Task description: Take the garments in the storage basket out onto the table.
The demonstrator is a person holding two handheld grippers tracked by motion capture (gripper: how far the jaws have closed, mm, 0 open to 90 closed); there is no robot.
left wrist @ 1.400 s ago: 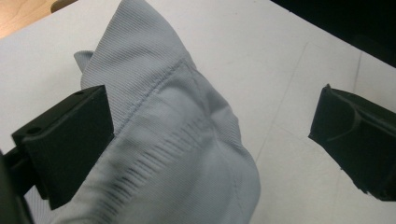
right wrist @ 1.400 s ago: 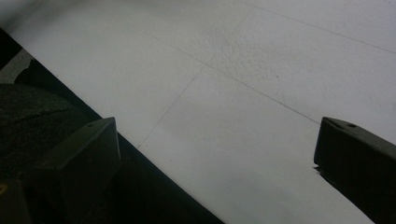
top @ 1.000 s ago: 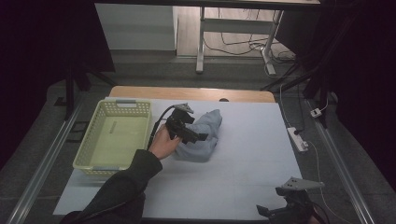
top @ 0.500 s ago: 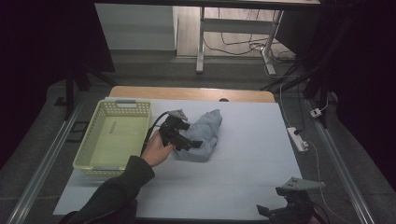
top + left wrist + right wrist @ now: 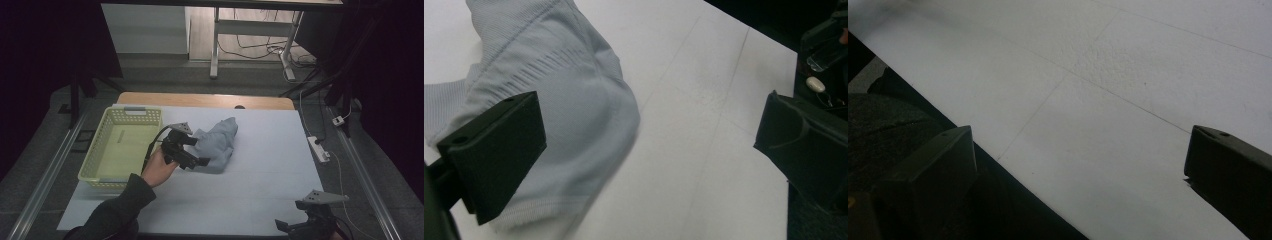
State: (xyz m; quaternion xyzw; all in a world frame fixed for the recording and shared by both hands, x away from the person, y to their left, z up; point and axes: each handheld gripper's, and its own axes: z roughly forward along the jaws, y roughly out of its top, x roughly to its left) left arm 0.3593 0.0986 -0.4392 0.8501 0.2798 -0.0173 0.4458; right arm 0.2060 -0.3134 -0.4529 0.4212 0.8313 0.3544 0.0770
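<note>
The grey cloth point(image 5: 216, 145) lay crumpled on the white table point(image 5: 260, 175), just to the right of the yellow basket point(image 5: 120, 147) and apart from its wall. Its long axis ran on a slant: one end pointed up and away toward the far right, where a narrow tip rose near the table's wooden far edge, and the broader bunched end lay nearer the person, toward the basket side.

The left gripper point(image 5: 192, 152) hovered at the cloth's basket-side edge, its jaws spread wide and holding nothing; in the left gripper view the cloth point(image 5: 559, 115) lay behind the left-hand jaw, the other jaw standing over bare table.

The right gripper point(image 5: 300, 227) sat well apart from the basket at the table's near right edge, jaws parted over bare table surface.
</note>
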